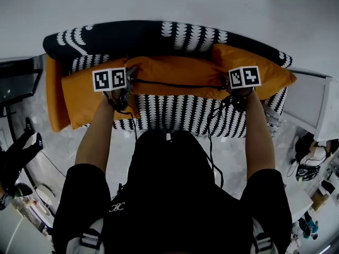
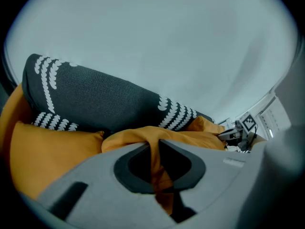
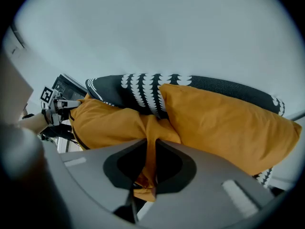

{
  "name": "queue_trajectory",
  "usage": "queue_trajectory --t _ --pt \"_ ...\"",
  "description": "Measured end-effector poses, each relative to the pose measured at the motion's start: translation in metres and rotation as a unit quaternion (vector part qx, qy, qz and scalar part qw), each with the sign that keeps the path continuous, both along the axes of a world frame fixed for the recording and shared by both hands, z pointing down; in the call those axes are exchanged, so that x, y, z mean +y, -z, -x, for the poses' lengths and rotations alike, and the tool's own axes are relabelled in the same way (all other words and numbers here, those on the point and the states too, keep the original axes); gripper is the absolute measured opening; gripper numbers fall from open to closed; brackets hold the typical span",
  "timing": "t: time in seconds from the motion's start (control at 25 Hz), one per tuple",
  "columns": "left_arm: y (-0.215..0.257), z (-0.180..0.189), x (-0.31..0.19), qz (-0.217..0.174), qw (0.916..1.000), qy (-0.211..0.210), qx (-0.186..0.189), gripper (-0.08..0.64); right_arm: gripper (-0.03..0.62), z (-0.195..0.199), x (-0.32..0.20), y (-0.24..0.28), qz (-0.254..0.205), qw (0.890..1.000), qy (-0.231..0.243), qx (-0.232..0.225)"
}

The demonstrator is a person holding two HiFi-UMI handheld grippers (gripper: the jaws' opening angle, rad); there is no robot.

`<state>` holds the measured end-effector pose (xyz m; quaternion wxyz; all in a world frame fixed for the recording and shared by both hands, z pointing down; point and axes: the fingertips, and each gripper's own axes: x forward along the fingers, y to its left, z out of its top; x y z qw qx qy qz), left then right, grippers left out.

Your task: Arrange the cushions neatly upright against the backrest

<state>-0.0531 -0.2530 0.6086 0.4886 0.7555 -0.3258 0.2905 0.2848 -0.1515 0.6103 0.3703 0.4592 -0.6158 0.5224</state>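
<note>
An orange middle cushion is stretched across a black-and-white patterned sofa. My left gripper is shut on its left corner; orange fabric is pinched between the jaws of the left gripper. My right gripper is shut on the cushion's right corner, with cloth clamped between the jaws. A second orange cushion lies at the left, a third at the right against the backrest.
Another orange cushion stands on edge at the sofa's left end. A dark monitor is at the left, a white cabinet at the right. A pale wall rises behind the sofa. Cables hang from both grippers.
</note>
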Motion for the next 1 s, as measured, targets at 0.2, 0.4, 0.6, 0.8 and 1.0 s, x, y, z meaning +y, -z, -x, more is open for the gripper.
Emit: queue_trajectory --t 0.2,0.4,0.6,0.8,1.0 --pt "-0.011 0.005 -0.046 -0.012 0.9996 0.006 -0.026 0.045 0.049 -0.001 -0.033 -0.005 -0.013 1.0 -0.005 0.018" --pt "-0.025 0.019 -0.082 -0.01 0.9988 0.027 -0.039 0.054 0.049 0.005 -0.07 -0.014 -0.038 0.998 -0.045 0.033" --pt "-0.046 0.021 -0.105 0.012 0.9984 0.051 -0.023 0.06 0.057 -0.003 -0.101 -0.034 -0.066 0.992 -0.072 0.086" --pt "-0.053 0.014 -0.128 0.003 0.998 0.062 -0.015 0.075 0.061 -0.013 -0.115 -0.044 -0.083 0.984 -0.102 0.121" --pt "-0.058 0.013 -0.14 -0.004 0.9967 0.078 -0.02 0.098 0.08 -0.019 -0.121 -0.053 -0.081 0.982 -0.122 0.122"
